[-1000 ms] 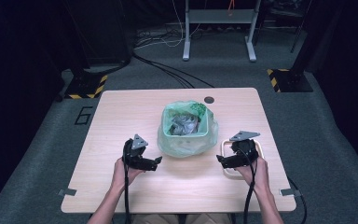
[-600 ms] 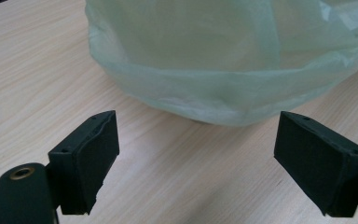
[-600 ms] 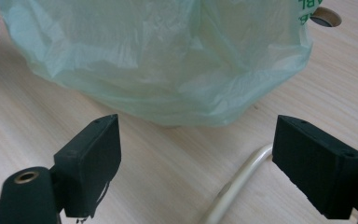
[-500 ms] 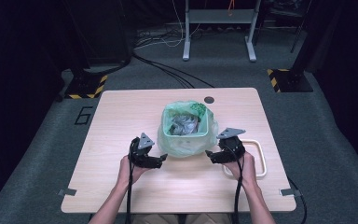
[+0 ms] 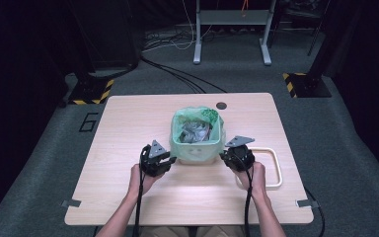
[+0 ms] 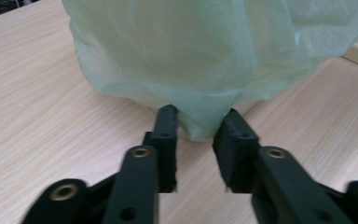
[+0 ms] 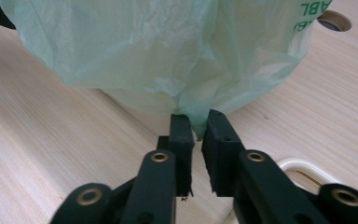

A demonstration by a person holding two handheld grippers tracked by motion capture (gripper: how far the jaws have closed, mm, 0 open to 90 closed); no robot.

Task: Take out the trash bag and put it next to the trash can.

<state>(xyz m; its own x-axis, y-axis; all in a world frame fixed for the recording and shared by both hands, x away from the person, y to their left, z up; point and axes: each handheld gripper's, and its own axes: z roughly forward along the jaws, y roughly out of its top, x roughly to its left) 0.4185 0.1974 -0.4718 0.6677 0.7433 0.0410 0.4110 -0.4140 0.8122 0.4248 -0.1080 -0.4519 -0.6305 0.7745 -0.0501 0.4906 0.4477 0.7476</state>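
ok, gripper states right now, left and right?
Left gripper: just closed, pinching the green bag.
Right gripper: just closed, pinching the same bag.

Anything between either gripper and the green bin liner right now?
Nothing visible. The left gripper and right gripper have just been closing, and each already has a fold of the green bin liner between its fingers, at the hem hanging over the bin's near side.

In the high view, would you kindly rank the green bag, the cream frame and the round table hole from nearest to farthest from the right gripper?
From the right gripper:
1. Green bag, pinched at its lower edge, on its left.
2. Cream frame, just beside the hand, on the right.
3. Round table hole, beyond the bag toward the far edge.
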